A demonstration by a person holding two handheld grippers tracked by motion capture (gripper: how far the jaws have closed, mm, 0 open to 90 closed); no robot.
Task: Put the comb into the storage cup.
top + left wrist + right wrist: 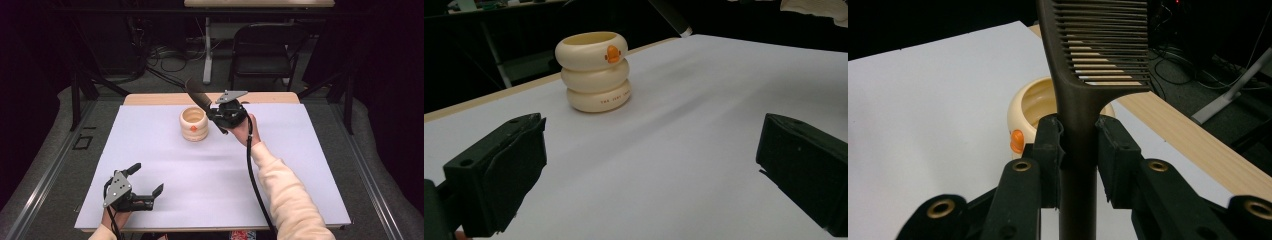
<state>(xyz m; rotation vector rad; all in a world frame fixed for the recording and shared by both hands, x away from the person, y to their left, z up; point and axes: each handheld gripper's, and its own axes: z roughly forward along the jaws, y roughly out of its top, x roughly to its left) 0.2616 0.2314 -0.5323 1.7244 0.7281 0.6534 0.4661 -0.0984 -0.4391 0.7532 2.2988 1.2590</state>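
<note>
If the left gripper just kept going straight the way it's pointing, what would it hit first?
Probably nothing soon: the open left gripper faces bare white table cover. The cream holder sits left of its line, though depth is unclear.

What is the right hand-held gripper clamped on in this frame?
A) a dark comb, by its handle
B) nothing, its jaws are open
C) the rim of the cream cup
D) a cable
A: the right hand-held gripper has its jaws closed on the handle of the comb, near the cup.
</note>
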